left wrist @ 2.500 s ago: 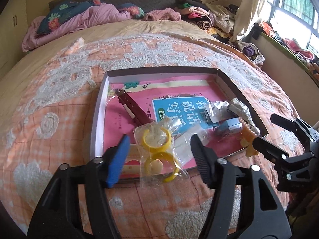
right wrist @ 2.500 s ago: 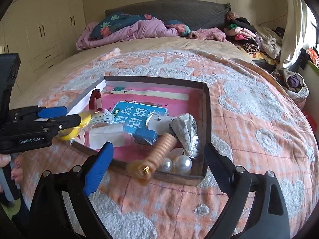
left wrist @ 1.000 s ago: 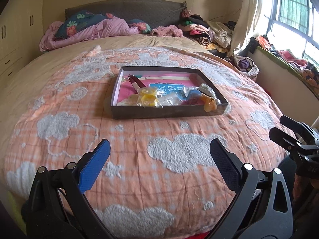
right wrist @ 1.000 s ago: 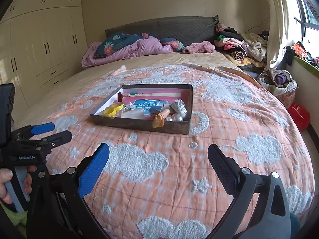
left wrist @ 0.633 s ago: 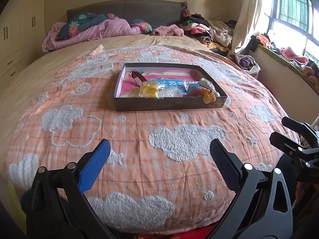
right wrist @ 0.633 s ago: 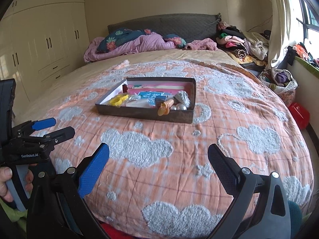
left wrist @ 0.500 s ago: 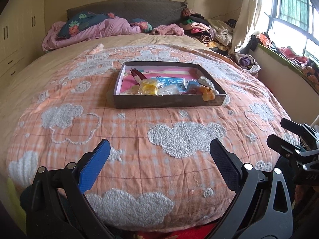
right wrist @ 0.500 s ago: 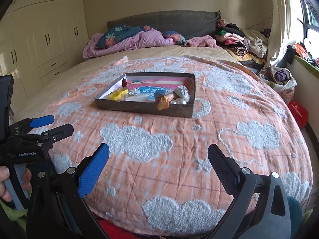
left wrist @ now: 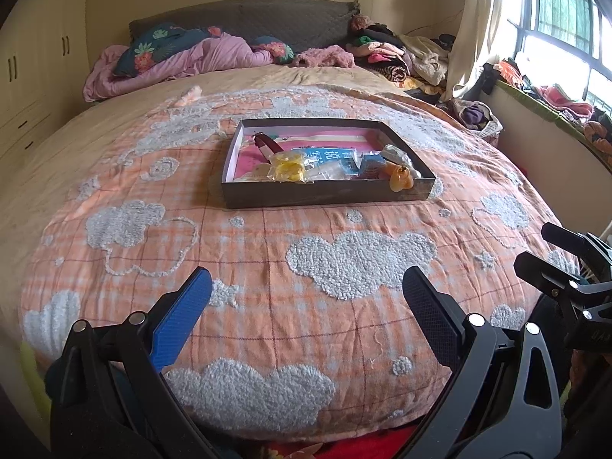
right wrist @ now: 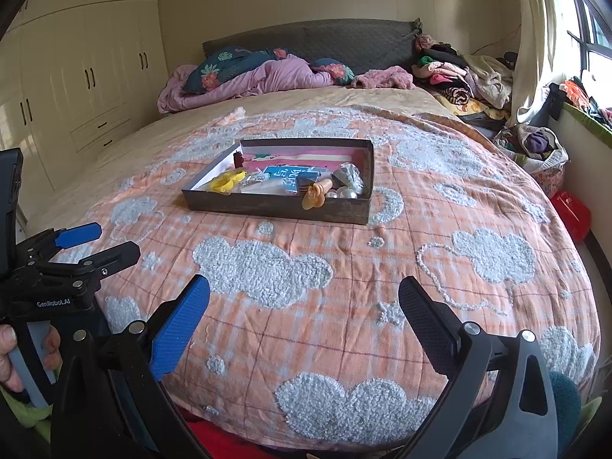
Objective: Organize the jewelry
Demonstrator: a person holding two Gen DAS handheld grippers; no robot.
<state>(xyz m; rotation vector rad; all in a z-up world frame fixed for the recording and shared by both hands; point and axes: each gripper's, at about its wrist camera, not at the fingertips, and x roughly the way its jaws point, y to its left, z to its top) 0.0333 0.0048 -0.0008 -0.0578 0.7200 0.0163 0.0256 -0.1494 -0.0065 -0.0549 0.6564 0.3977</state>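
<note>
A dark shallow box [left wrist: 325,195] [right wrist: 275,204] sits in the middle of the bed. It holds a bagged yellow bangle [left wrist: 288,166] [right wrist: 225,181], an orange bracelet [left wrist: 399,178] [right wrist: 315,193] over the near wall, pearls [right wrist: 346,193], a silver foil packet [right wrist: 348,176], a dark red strap [left wrist: 266,143] and a blue booklet [left wrist: 325,153]. My left gripper [left wrist: 306,302] [right wrist: 95,241] is open and empty, far back at the foot of the bed. My right gripper [right wrist: 304,310] [left wrist: 543,244] is open and empty beside it.
An orange blanket with grey fleecy clouds [left wrist: 359,260] covers the bed. Pillows and a purple quilt [left wrist: 183,61] lie at the headboard, piled clothes [right wrist: 459,72] at the far right. Wardrobes [right wrist: 76,76] line the left wall. A red object [right wrist: 572,210] lies on the floor right.
Both grippers have pulled far back from the box to the foot of the bed. The bagged yellow bangle and the orange bracelet stay in the box. Both jaws stay open.
</note>
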